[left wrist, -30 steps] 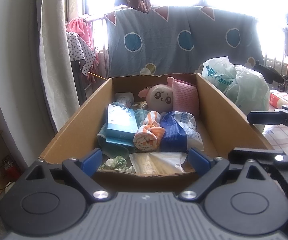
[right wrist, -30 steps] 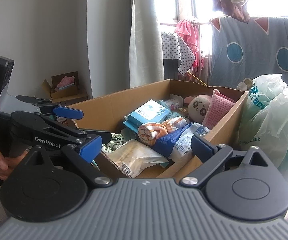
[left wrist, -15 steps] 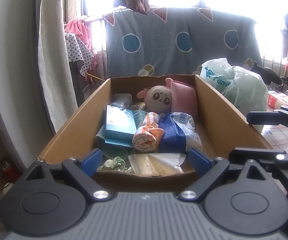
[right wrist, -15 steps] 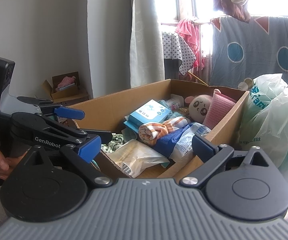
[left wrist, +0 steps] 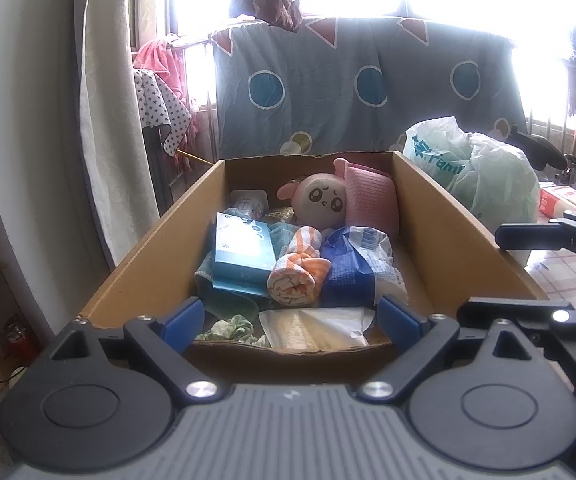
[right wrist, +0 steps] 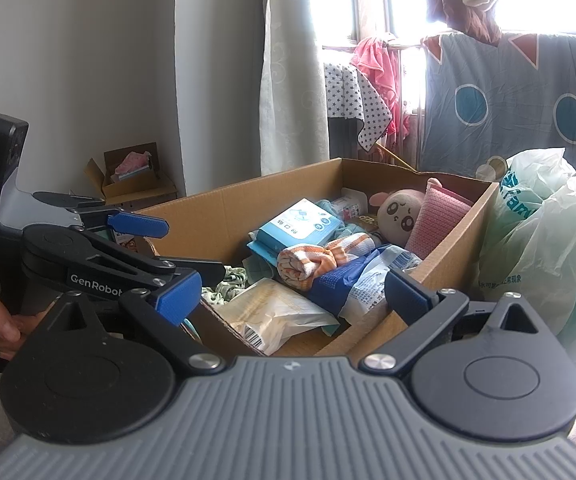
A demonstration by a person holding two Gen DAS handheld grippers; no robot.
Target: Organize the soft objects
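Cardboard box (left wrist: 160, 256): open-topped, directly ahead of both grippers, filled with soft items and packets.
Rolled towel (left wrist: 297, 276): orange and white stripes, lying near the middle of the box, touching the blue packet on its right.
Plush toy (left wrist: 323, 200): round pale head with a drawn face, at the far end of the box, beside the pink cloth.
Pink cloth (left wrist: 371, 196): standing against the far right corner.
Light blue box (left wrist: 244, 250): lying on the left side, atop a teal cloth.
Blue packet (left wrist: 347, 276): crinkled wrapper, right of the towel.
Clear packet (left wrist: 315, 326): flat, pale contents, at the near end.
Green scrunchie (left wrist: 230, 328): near left corner, beside the clear packet.
Left gripper (left wrist: 288, 318): fingers spread wide, holding nothing, poised at the near wall of the box.
Right gripper (right wrist: 293, 294): fingers spread wide, holding nothing, at the near right corner of the box.
Hand (right wrist: 4, 320): gripping the left gripper's handle.
Plastic bags (right wrist: 539, 236): white and pale green, just beside the box's right wall.
Blanket (left wrist: 367, 92): grey-blue with circles, hanging behind the box.
Curtain (left wrist: 112, 100): pale, at the left.
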